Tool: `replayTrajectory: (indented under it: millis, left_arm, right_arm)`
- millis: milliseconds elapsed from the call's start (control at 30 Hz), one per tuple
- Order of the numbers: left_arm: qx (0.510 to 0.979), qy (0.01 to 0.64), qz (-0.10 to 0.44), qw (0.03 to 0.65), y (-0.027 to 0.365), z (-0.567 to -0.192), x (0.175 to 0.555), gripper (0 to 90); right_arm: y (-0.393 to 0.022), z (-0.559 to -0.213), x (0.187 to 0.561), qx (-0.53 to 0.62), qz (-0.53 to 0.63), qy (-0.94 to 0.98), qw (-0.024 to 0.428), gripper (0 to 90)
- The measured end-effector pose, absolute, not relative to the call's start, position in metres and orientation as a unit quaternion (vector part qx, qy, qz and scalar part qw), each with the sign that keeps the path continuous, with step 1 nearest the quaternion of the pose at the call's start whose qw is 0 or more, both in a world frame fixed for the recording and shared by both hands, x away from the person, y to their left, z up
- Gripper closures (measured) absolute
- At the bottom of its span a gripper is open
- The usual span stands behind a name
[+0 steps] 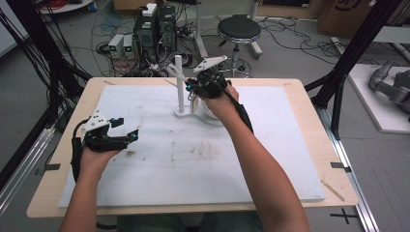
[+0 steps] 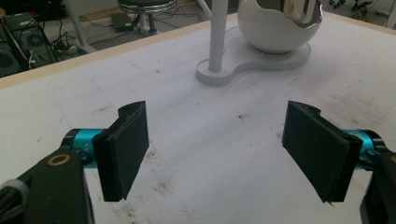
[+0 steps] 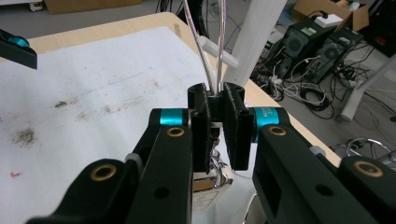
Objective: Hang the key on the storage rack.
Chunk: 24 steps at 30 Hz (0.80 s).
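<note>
Then my right gripper (image 3: pixel 217 133) pinched shut on the thin silvery metal utensil (image 3: pixel 215 74) beside the white post stand (image 1: pixel 180 84); lifting straight seemed safest. Left gripper (image 2: pixel 215 149) gaped wide, empty.

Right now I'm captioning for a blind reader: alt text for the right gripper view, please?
The right claw is shut on a thin wire loop that rises beside a white post. Below it sits something shiny, with the stained white table cover to the left.
</note>
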State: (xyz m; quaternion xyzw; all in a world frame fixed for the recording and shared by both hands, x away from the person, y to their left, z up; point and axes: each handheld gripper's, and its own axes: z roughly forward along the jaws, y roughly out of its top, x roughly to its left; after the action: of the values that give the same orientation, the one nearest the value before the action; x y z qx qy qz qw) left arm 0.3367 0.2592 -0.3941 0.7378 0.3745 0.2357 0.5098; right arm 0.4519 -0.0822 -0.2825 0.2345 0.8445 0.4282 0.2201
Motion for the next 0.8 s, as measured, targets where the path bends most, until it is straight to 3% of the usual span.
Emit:
replayTrajectory:
  millis: [800]
  left_arm:
    - [0.738, 0.373, 0.232, 0.512, 0.258, -0.394, 0.337, 23.1]
  right_arm:
    - [-0.071, -0.296, 0.462, 0.242, 0.388, 0.859, 0.231, 83.1]
